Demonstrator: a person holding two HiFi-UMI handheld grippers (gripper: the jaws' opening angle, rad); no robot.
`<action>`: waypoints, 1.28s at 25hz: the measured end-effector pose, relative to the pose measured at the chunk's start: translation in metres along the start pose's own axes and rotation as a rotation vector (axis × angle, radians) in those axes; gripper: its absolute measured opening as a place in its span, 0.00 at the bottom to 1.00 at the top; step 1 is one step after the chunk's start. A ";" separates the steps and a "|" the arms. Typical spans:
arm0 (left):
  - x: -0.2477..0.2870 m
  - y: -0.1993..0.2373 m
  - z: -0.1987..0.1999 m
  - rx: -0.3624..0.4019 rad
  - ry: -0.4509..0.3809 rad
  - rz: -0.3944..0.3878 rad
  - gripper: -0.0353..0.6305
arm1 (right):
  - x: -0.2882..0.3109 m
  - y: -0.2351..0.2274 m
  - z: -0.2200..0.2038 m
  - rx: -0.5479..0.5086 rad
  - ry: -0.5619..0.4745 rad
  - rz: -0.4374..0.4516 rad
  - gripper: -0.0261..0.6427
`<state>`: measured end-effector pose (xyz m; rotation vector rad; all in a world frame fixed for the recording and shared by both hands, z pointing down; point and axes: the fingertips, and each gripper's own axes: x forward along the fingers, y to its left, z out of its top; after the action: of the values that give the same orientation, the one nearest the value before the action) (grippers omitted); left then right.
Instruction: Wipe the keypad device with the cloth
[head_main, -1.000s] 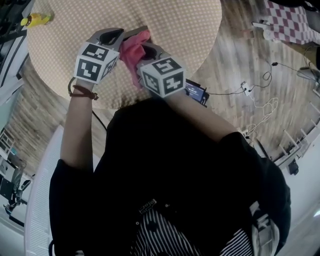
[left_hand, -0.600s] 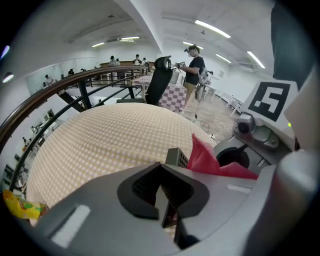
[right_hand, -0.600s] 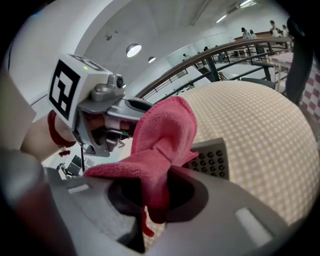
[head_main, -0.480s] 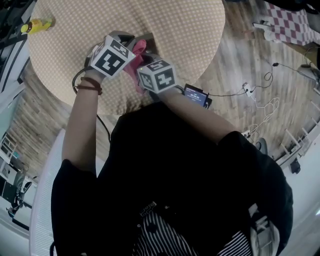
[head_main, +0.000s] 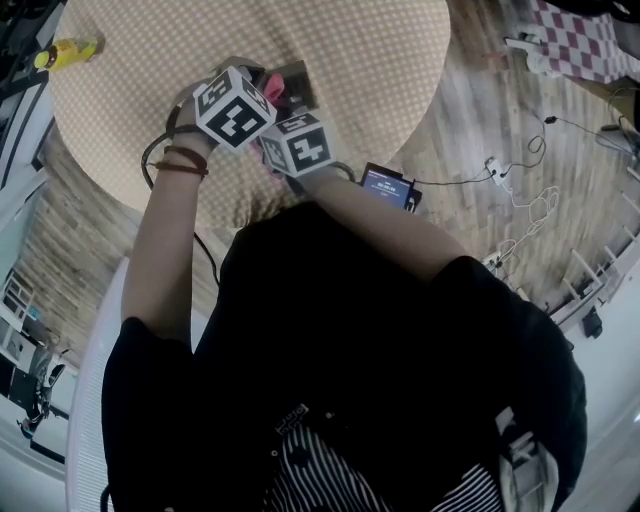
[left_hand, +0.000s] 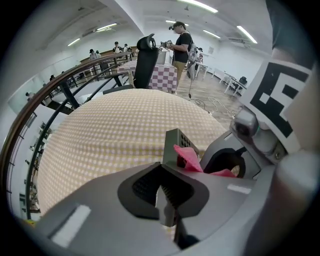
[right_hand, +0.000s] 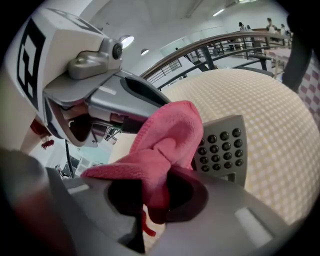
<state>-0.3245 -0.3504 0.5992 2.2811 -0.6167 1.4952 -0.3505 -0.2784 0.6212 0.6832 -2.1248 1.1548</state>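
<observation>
- The left tool (left_hand: 167, 197) is clenched on the near edge of the keypad device (right_hand: 223, 146) and holds it up on edge over the checked counter (head_main: 350, 40). Whether the device's lower edge touches the counter cannot be told.
- The right tool (right_hand: 155, 200) is clamped on the pink cloth (right_hand: 165, 142), whose bunched free end lies against the left part of the key face.
- The two tools sit close together over the near part of the counter.
- Judged from this, wiping is under way: the cloth is in contact with the face.
- The rows of dark keys at the right are bare, so they appear left to cover, along with the edges and the back.
- No dirt shows, so how much is clean cannot be judged.
</observation>
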 end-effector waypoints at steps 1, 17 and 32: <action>0.000 -0.001 0.000 0.003 0.004 0.000 0.05 | 0.000 0.000 -0.001 0.023 -0.002 -0.003 0.14; 0.007 -0.007 0.005 0.131 0.075 0.116 0.05 | 0.006 -0.031 -0.072 0.075 0.148 -0.054 0.14; 0.012 -0.012 0.007 0.132 0.113 0.109 0.05 | -0.018 -0.011 -0.017 0.098 -0.015 -0.013 0.14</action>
<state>-0.3082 -0.3459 0.6068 2.2715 -0.6363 1.7510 -0.3258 -0.2665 0.6216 0.7502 -2.0843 1.2571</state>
